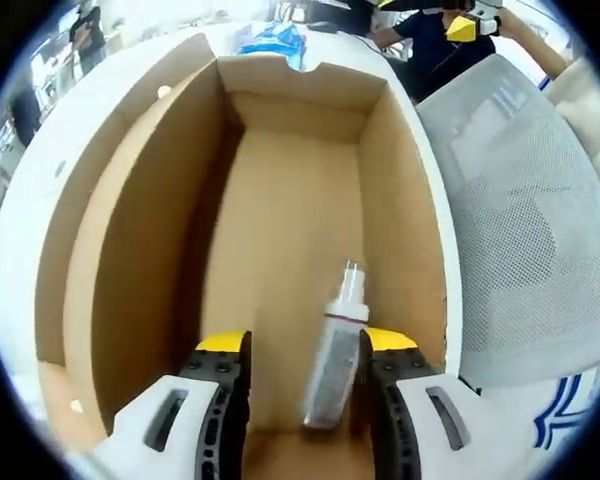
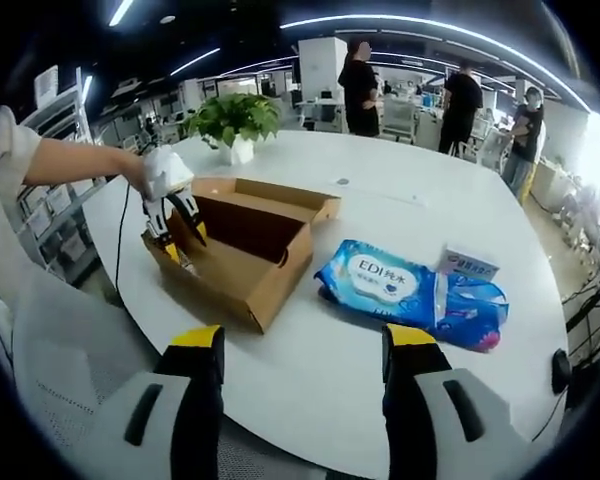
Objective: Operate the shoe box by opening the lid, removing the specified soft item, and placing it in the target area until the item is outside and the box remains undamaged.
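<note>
The cardboard shoe box stands open, and my left gripper reaches down into it with its jaws open. A small clear spray bottle lies on the box floor between the jaws, close against the right one. In the right gripper view the same box sits on the white table, with its lid folded back on the far side. A person's hand holds the left gripper at the box's left end. A blue wet-wipes pack lies right of the box. My right gripper hangs open above the table's near edge.
A small white and blue carton sits behind the wipes pack. A potted plant stands at the table's far left. A grey mesh chair is beside the box. Several people stand in the background.
</note>
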A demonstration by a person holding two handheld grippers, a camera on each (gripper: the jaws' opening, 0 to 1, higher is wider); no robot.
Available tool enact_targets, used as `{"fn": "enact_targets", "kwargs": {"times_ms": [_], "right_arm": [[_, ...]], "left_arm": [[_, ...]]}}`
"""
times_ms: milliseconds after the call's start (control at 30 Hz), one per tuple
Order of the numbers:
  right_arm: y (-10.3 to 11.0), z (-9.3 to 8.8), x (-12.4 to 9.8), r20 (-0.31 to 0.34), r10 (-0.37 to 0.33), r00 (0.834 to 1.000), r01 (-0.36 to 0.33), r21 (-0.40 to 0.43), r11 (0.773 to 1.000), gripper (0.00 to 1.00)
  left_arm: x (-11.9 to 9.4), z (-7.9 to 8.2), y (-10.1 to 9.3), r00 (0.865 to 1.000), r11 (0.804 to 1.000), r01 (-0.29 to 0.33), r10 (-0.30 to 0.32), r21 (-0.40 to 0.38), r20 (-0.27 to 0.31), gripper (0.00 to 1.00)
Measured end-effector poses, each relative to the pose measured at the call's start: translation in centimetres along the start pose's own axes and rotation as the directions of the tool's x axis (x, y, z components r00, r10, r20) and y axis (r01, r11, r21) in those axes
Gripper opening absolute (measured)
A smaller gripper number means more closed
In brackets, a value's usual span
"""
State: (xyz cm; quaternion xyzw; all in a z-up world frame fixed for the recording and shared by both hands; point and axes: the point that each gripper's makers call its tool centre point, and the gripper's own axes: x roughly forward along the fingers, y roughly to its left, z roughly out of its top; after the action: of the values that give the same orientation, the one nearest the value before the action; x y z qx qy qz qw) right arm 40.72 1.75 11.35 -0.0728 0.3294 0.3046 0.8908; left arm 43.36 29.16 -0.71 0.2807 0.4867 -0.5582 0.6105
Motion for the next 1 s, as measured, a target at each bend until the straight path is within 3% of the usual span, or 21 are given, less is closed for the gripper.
{"fn": "enact_targets", "kwargs": {"times_ms": [133,533,700,1000], "right_arm": [[-0.1,-0.2,0.0,-0.003,-0.002,1.0,0.002,0.004,1.0,0.6],[-0.7,-0.6,-0.4,-0.009,-0.018,1.0,0.018,0.014,1.0,0.6],[-1.0,-0.8,-0.5,-0.007,-0.026,1.0,0.027,0.023,0.999,0.6],[-0.9,-1.0,-0.5,-0.01,-0.029,1.0,0.029,0.028,0.999,0.6]], "left_arm": [[-0.2,1.2,-0.8,0.998,0.999,0.036,-0.036,-0.008,0.046,0.46],[1.5,2.3,-1.3,0.996,0.997,0.071,-0.07,-0.009,0.057,0.42],[2.4,1.7,-0.6,0.999,0.999,0.024,-0.024,0.035,0.023,0.4],[2.2,1.6,0.1,0.999,0.999,-0.016,0.014,0.042,0.033,0.29]]}}
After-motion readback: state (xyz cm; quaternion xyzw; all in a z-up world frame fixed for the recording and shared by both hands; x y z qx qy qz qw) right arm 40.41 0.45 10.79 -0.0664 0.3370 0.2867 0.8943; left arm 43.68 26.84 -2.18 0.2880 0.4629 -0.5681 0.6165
